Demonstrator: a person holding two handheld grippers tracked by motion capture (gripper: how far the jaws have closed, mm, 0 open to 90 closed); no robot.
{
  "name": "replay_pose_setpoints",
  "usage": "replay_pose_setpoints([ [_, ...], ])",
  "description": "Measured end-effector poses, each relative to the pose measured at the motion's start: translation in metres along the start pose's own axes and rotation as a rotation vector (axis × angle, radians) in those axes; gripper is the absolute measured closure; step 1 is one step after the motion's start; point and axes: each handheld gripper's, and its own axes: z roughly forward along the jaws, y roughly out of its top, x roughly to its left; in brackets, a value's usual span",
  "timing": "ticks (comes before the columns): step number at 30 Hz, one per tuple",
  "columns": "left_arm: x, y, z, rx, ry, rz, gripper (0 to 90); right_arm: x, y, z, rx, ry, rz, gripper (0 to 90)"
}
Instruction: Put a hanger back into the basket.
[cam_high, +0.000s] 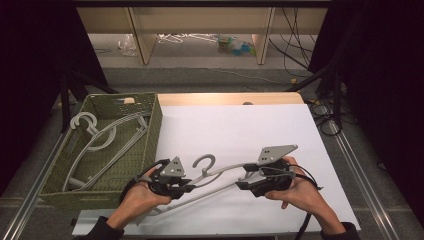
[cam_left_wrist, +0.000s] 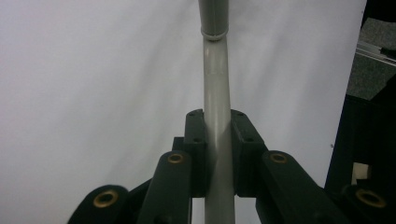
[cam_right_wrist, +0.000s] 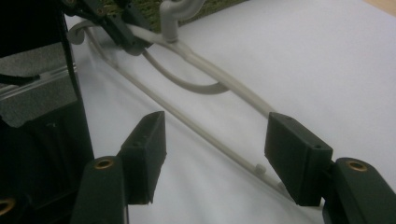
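While hangers (cam_high: 107, 142) already lay in the basket (cam_high: 156, 131), one hanger (cam_high: 220, 176) remained near the table's (cam_high: 260, 130) front edge. Left gripper (cam_left_wrist: 217, 154) clamped its arm; right gripper (cam_right_wrist: 215, 154) stood released, jaws apart.

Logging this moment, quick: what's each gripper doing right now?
Left gripper: shut on the grey hanger.
Right gripper: open, jaws astride the hanger's end, holding nothing.

L gripper (cam_left_wrist: 217, 154) at bottom centre of frame, black jaws clamped tight on a grey hanger bar (cam_left_wrist: 217, 93). Bar runs straight up thru frame centre to a ridged collar at top edge. White table surface (cam_left_wrist: 93, 84) behind; dark strip w/ grey patch at right edge.
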Motion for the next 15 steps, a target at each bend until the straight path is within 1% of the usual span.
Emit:
replay_pose_setpoints([
  [2, 0.001, 0.002, -0.007, -0.022, 0.015, -0.010, 78.9, 0.003, -0.003, -0.001, -0.008, 0.000, 0.006, 38.5],
  [3, 0.002, 0.003, -0.011, -0.029, 0.024, -0.006, 78.9, 0.004, -0.004, -0.002, -0.008, 0.004, 0.011, 38.2],
  [5, 0.003, 0.005, -0.017, -0.055, 0.029, -0.025, 78.9, 0.007, -0.007, -0.002, -0.016, 0.003, 0.018, 37.2],
  [6, 0.004, 0.006, -0.021, -0.064, 0.033, -0.026, 78.9, 0.007, -0.009, -0.002, -0.018, -0.002, 0.019, 36.7],
  [7, 0.004, 0.007, -0.025, -0.078, 0.036, -0.038, 78.9, 0.008, -0.011, -0.002, -0.016, 0.003, 0.029, 36.3],
  [8, 0.005, 0.008, -0.030, -0.085, 0.043, -0.040, 78.9, 0.008, -0.012, -0.003, -0.023, 0.002, 0.034, 35.8],
  [9, 0.006, 0.009, -0.034, -0.100, 0.043, -0.048, 78.9, 0.008, -0.014, -0.003, -0.030, 0.001, 0.041, 35.5],
  [11, 0.006, 0.011, -0.042, -0.149, 0.041, -0.090, 78.9, 0.009, -0.017, -0.004, -0.055, -0.003, 0.053, 34.3],
  [12, 0.006, 0.012, -0.047, -0.159, 0.045, -0.095, 78.9, 0.009, -0.019, -0.004, -0.065, -0.002, 0.057, 33.6],
  [13, 0.007, 0.014, -0.054, -0.173, 0.038, -0.093, 78.9, 0.009, -0.021, -0.005, -0.072, 0.002, 0.063, 33.0],
  [14, 0.007, 0.016, -0.059, -0.198, 0.037, -0.113, 78.9, 0.010, -0.023, -0.006, -0.079, -0.005, 0.069, 32.9],
  [15, 0.007, 0.018, -0.065, -0.210, 0.035, -0.118, 78.9, 0.010, -0.025, -0.006, -0.089, -0.004, 0.070, 32.4],
])
